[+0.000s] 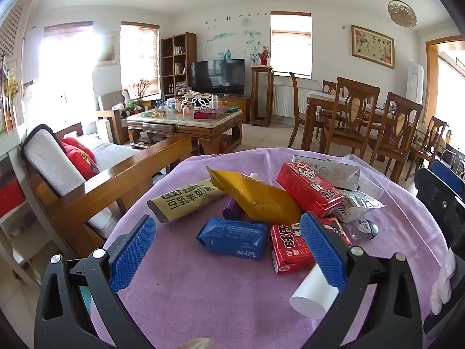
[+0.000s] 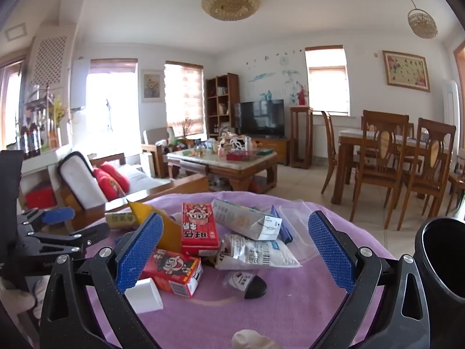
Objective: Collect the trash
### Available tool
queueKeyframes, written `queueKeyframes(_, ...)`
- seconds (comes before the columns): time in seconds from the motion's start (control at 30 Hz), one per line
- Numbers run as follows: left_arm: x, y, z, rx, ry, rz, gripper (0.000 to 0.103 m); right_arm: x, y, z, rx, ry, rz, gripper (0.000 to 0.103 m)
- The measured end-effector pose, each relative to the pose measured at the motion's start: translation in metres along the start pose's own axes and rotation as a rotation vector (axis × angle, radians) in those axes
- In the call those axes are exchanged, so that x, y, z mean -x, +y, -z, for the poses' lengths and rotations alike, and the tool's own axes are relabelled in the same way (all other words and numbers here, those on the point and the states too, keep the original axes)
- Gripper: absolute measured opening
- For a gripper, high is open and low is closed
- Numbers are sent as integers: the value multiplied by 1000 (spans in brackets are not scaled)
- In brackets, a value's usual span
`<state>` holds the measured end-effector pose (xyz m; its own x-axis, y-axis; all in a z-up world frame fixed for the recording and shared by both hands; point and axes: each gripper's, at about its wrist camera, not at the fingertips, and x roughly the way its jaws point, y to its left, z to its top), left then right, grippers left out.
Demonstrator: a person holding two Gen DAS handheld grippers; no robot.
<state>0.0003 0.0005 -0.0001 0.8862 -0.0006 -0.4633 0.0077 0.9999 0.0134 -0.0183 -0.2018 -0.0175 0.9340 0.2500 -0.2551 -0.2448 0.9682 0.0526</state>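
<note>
The trash sits heaped on a round table under a purple cloth [image 1: 203, 299], filling the middle of both wrist views. Both grippers hang above it with jaws spread wide and nothing between the pads: the left gripper [image 1: 229, 250] at 6 o'clock of the pile, the right gripper [image 2: 235, 253] likewise, with a black bin [image 2: 441, 261] at its 3 o'clock.

The pieces look light and mostly empty. The blue wipes pack [image 1: 234, 237] is probably soft and would yield; pinching across its short sides seems best. The red drink cartons [image 1: 309, 187] look stiff but crushable, so a grip across the flat faces should hold. The yellow pouch [image 1: 255, 197] and the cream sachet [image 1: 183, 200] at 11 o'clock are thin, likely slippery film; take them mid-body. The white cup [image 1: 312, 293] at 4 o'clock lies on its side and could roll or dent. The silvery wrapper [image 2: 255, 253] may crumple and slide.
</note>
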Motion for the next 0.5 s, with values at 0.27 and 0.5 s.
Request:
queueKeyframes(0.27,-8,1,4,9,25,3,98,-1,0,0,-1,3,-1,99)
queueKeyframes(0.5,-11,4,3,22,39,5,98,0,0,0,-3,0,-1,99)
